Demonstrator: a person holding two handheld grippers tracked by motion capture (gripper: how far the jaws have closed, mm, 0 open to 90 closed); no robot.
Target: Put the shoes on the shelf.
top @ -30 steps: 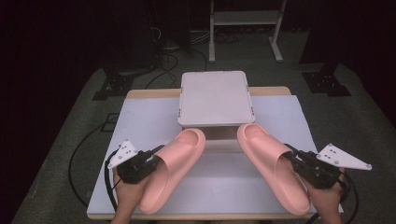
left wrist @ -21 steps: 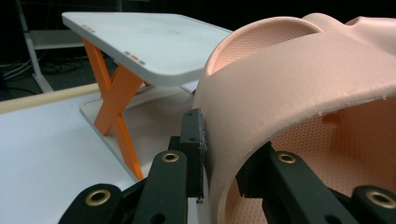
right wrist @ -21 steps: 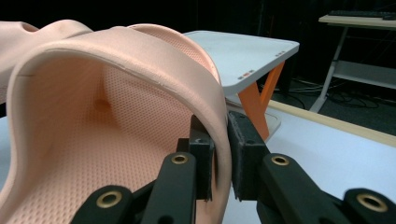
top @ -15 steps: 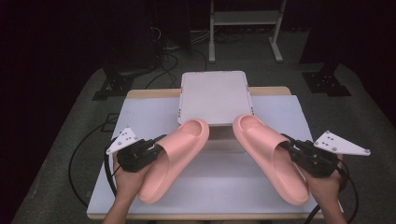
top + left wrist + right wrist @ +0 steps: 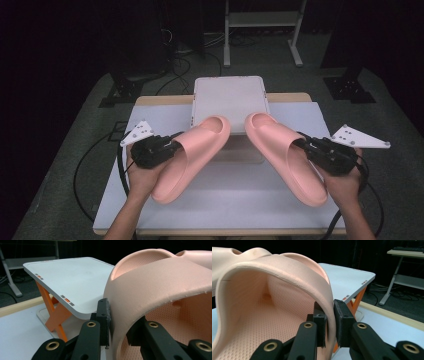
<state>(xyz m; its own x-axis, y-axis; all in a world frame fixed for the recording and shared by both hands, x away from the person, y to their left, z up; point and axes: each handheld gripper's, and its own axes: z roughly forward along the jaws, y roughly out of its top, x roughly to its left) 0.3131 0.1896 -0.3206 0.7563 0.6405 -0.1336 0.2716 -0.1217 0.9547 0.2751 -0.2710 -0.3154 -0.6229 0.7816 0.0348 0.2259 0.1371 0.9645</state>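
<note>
Slippers (image 5: 195, 155) (image 5: 287, 152) pinched by tools (image 5: 170, 146) (image 5: 306, 146); gripper views reveal stand's orange legs (image 5: 53, 315).

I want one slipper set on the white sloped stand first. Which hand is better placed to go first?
Roughly even, slightly the left. Left gripper and right gripper each clamp a strap; the left slipper has its toe over the stand, as does the right slipper.

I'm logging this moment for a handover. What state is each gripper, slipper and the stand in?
left gripper: shut on left slipper's strap
right gripper: shut on right slipper's strap
left slipper: held, toe toward the stand
right slipper: held, toe toward the stand
white stand: top tilted, nothing resting on it
</note>
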